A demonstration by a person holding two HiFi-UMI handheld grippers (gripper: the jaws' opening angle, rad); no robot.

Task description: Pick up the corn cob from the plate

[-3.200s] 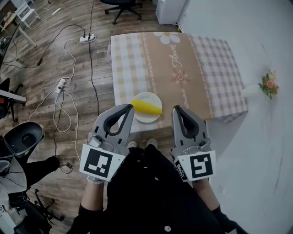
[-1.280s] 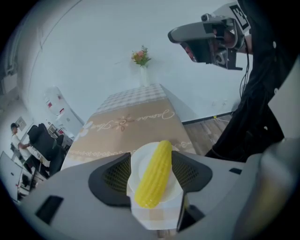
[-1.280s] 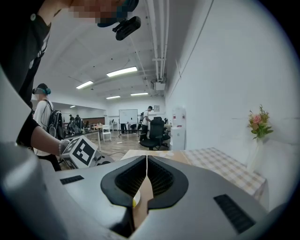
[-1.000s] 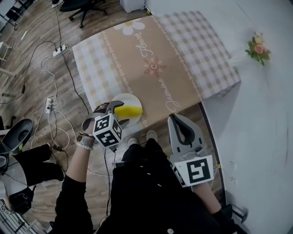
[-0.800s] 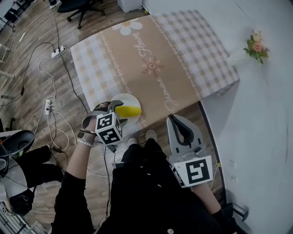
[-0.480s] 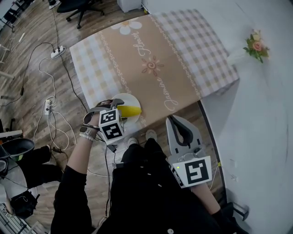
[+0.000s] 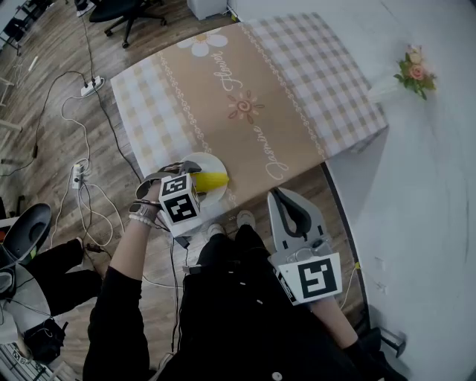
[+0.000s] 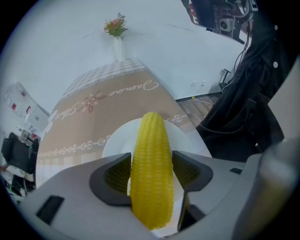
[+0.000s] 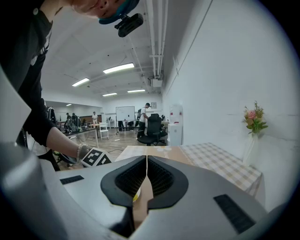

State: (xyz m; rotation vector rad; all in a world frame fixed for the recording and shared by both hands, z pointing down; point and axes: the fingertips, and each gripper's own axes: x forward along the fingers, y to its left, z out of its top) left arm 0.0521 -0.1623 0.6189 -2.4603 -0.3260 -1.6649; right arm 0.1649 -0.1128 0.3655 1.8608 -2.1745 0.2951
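A yellow corn cob (image 7: 211,180) lies across a white plate (image 7: 216,164) at the near edge of the table. My left gripper (image 7: 186,173) reaches in from the left and is shut on the corn cob (image 8: 151,173). Both pads press its sides in the left gripper view, and the plate (image 8: 185,136) shows beneath. Whether the cob has left the plate I cannot tell. My right gripper (image 7: 281,196) hangs below the table edge by the person's body. It is shut with nothing in it, and its jaws meet at the tips (image 9: 146,161).
The table wears a checked and tan flower-print cloth (image 7: 245,97). A small vase of flowers (image 7: 411,68) stands against the white wall on the right. Cables and power strips (image 7: 83,149) lie on the wooden floor at left, and an office chair (image 7: 111,9) stands beyond.
The left gripper has reached the plate and closed around the corn cob, and over the last second it has hardly moved. The right gripper has stayed low and shut.
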